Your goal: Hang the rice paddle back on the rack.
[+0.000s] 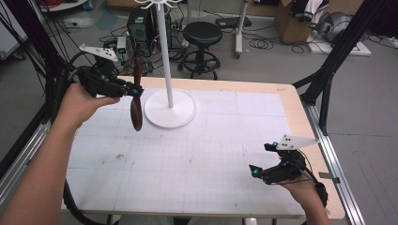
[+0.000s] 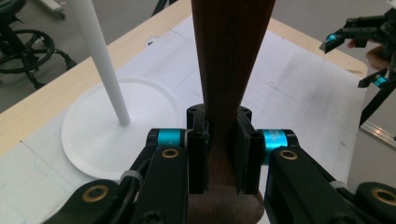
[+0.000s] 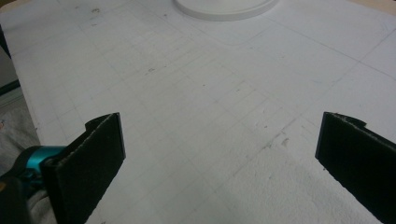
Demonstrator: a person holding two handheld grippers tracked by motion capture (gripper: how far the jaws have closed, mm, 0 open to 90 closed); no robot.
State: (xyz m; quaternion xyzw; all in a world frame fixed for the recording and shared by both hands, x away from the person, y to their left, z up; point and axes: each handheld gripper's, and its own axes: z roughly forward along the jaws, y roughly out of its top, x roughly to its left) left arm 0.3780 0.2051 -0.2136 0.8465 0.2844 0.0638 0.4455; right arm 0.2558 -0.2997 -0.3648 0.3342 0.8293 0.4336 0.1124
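Dark brown wooden spoon (image 2: 232, 60) with smooth satin grain between the left jaws, glossy white plastic stand (image 2: 105, 126) beside them, matt scuffed white table (image 3: 210, 102) sheet under the right jaws

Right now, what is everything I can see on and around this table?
Wooden spoon: one, dark brown, held upright above the table's far left, beside the stand.
Stand: one, white, round base and tall pole, far middle of the table.
Table: one, white gridded top with a pale wood edge.
Stool: one, black, on the floor beyond the table.
Cardboard box: one, brown, floor at far right.
Left gripper: one, black with blue parts, shut on the wooden spoon.
Right gripper: one, black, jaws open, low over the table's near right.
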